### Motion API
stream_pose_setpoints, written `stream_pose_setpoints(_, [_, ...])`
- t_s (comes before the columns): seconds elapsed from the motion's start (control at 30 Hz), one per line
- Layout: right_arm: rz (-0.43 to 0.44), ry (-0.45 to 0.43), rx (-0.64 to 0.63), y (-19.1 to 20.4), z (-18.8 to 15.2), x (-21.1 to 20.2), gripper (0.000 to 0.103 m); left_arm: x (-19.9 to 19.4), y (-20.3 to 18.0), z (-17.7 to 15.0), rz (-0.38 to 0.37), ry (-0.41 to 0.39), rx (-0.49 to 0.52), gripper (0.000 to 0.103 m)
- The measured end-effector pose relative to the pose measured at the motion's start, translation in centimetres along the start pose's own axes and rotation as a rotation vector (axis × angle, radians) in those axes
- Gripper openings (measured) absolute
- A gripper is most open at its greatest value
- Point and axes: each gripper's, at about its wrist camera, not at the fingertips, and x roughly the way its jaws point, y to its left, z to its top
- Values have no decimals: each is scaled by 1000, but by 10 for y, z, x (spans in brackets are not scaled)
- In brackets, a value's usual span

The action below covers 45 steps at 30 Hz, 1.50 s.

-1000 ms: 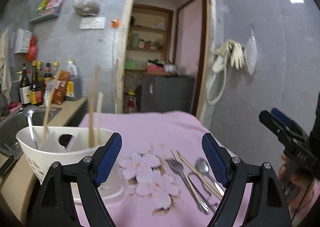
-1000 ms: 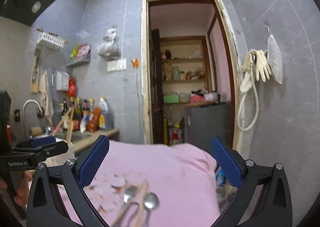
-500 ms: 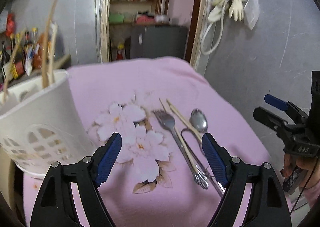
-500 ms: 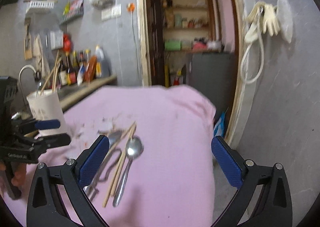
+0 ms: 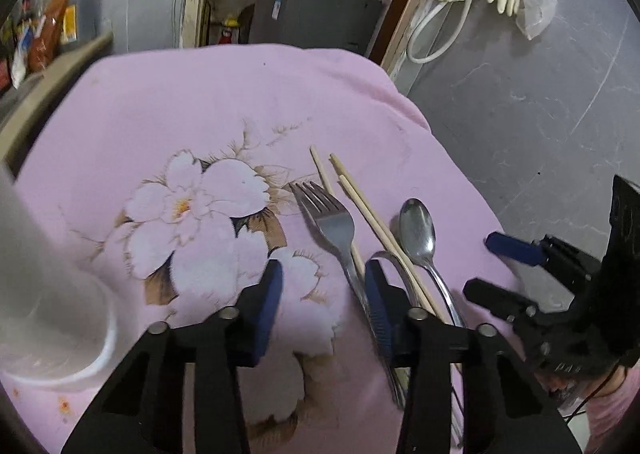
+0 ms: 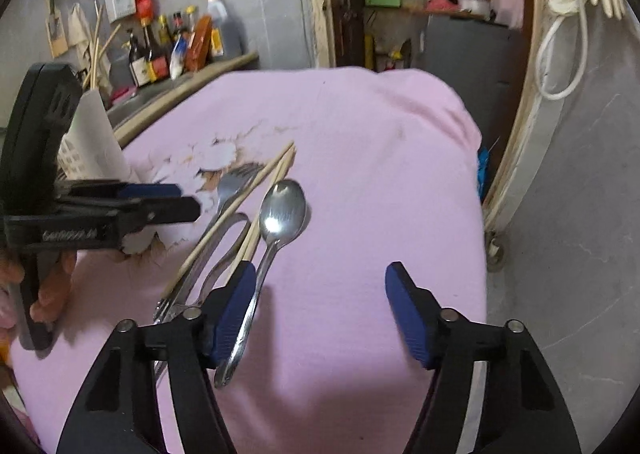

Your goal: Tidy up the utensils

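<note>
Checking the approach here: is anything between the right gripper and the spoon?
Nothing visible. The right gripper is open just above the cloth, and the spoon lies bare beside its left finger. The chopsticks lie close on the spoon's far side.

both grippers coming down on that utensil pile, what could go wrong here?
1. The fork, chopsticks, tongs and spoon lie packed and overlapping, so the left gripper may clamp two at once or drag a neighbour.
2. The right gripper hangs close beside it over the same pile; they could collide.
3. Thin metal handles flat on the soft cloth may slip, or the cloth may get pinched.
</note>
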Motion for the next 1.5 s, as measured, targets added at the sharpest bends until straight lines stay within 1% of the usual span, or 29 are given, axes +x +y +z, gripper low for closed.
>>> stream_pose_setpoints(0.13, [-11, 18, -52, 8, 5, 7, 58, 6, 6, 6, -29, 19, -38, 27])
stream_pose_setpoints(0.37, [-19, 40, -98, 16, 14, 22, 57, 12, 12, 15, -60, 29, -60, 22])
stream_pose_setpoints(0.5, [-22, 45, -106, 17, 17, 27, 57, 16, 11, 21, -76, 28, -62, 17])
stream_pose_setpoints(0.67, [-28, 51, -106, 18, 20, 31, 56, 20, 8, 24, -71, 27, -60, 13])
stream_pose_setpoints(0.8, [-27, 58, -117, 20, 23, 35, 55, 20, 8, 22, -46, 24, -74, 12])
stream_pose_setpoints(0.83, [-27, 59, -120, 21, 23, 36, 55, 19, 7, 21, -33, 28, -75, 9])
stream_pose_setpoints(0.87, [-28, 61, -124, 22, 24, 37, 55, 19, 4, 21, -35, 31, -73, 7])
stream_pose_setpoints(0.9, [-29, 64, -131, 24, 25, 39, 55, 17, 3, 19, -36, 32, -67, 3])
stream_pose_setpoints(0.93, [-31, 65, -135, 23, 24, 39, 55, 14, 2, 16, -34, 31, -58, 2])
stream_pose_setpoints(1.0, [-39, 70, -145, 25, 26, 42, 54, 10, 1, 11, -20, 30, -40, 2])
stream_pose_setpoints(1.17, [-52, 75, -147, 26, 31, 48, 53, 1, 5, 1, -41, 35, -56, 2])
stream_pose_setpoints(1.37, [-55, 82, -145, 29, 36, 55, 52, -11, 9, -9, -59, 1, -57, 2])
stream_pose_setpoints(1.43, [-59, 80, -154, 31, 36, 56, 50, -14, 9, -11, -65, -13, -58, 2])
stream_pose_setpoints(1.5, [-65, 76, -168, 34, 35, 55, 41, -18, 9, -14, -62, -19, -53, 2])
